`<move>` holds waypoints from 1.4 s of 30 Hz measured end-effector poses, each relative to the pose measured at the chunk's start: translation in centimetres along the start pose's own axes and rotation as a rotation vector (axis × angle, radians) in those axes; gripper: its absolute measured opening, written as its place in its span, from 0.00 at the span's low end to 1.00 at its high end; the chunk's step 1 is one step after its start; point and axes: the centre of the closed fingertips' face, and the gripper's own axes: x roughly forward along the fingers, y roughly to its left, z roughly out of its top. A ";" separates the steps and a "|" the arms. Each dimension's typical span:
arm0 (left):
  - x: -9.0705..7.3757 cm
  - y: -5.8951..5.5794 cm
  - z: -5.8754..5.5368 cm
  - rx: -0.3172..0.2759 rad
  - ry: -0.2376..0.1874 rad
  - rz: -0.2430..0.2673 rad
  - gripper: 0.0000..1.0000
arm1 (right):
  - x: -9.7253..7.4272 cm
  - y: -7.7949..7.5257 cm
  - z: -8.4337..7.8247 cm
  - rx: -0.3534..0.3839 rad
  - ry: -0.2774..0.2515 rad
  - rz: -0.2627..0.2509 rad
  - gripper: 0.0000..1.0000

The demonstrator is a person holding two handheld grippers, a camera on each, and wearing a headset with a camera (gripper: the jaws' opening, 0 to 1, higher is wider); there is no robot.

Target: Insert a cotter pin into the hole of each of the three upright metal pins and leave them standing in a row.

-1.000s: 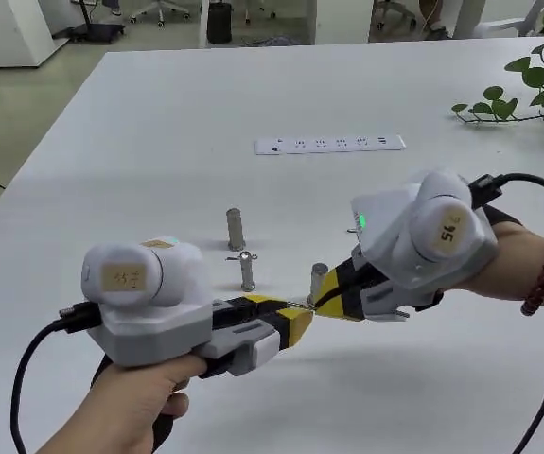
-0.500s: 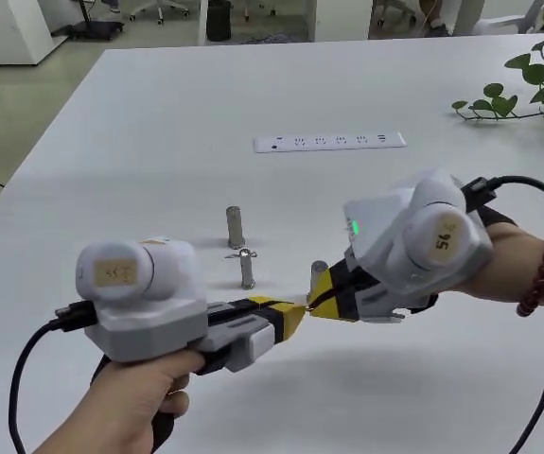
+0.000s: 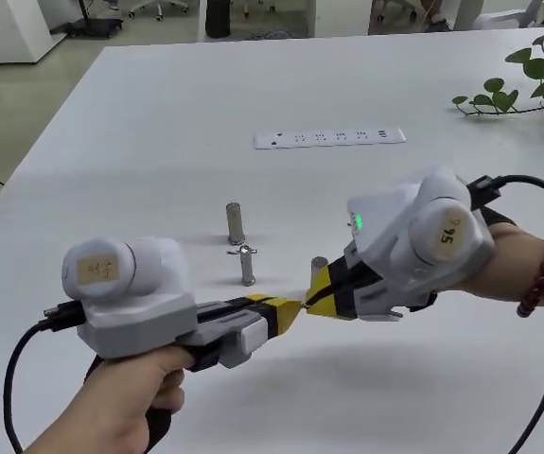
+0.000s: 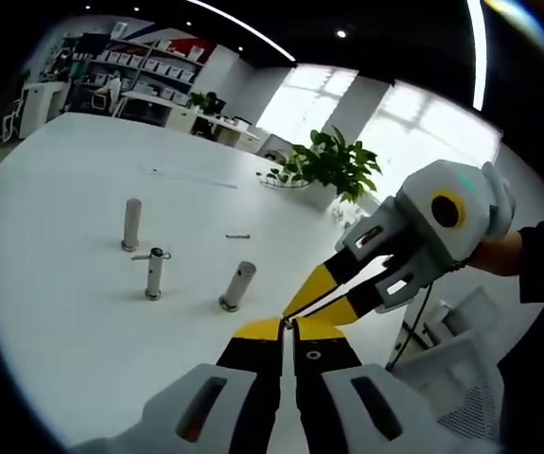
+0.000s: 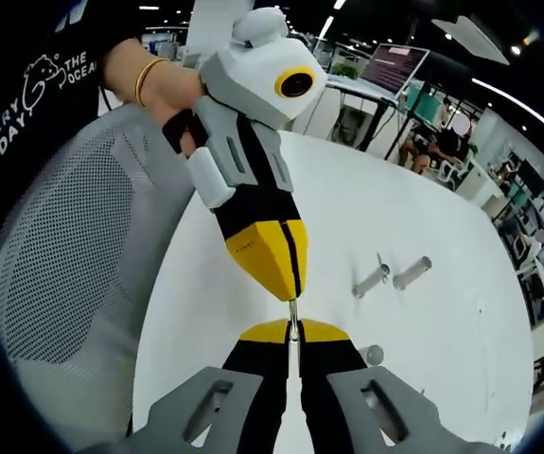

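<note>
— What's furthest left?
— The left gripper, low over the white table, with a black cable trailing from its rear. Its jaws are pressed together on one end of the held cotter pin.

— And the uprights?
— Moving right: the far metal pin stands bare. Just nearer is the middle metal pin, with a fitted cotter pin through its top. The near metal pin stands further right.

— Anything blocking it?
— In the head view the right gripper covers its lower part. The left gripper view shows it whole and apart from both sets of tips. A loose cotter pin lies on the table beyond it.

— The right gripper's jaws?
— Pinched on the other end of the held cotter pin, tip to tip with the left gripper, up off the table.

— Further out?
— A white power strip lies beyond the pins, and a leafy plant reaches in over the far right corner.
</note>
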 end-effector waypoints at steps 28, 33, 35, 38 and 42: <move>-1.0 0.0 0.1 0.149 -0.002 -0.062 0.00 | -0.4 0.7 -0.7 0.686 -0.292 0.114 0.10; -1.2 -0.7 0.0 0.192 -0.004 -0.111 0.00 | -0.7 1.4 0.0 0.734 -0.355 0.174 0.10; -1.3 -1.1 0.1 0.194 -0.011 -0.132 0.00 | -0.8 1.7 0.2 0.739 -0.371 0.190 0.10; -1.4 -1.3 0.0 0.203 -0.013 -0.149 0.00 | -0.8 2.1 0.4 0.731 -0.378 0.209 0.10; -1.5 -2.0 -0.2 0.221 -0.007 -0.173 0.00 | -0.8 2.5 0.6 0.729 -0.387 0.224 0.10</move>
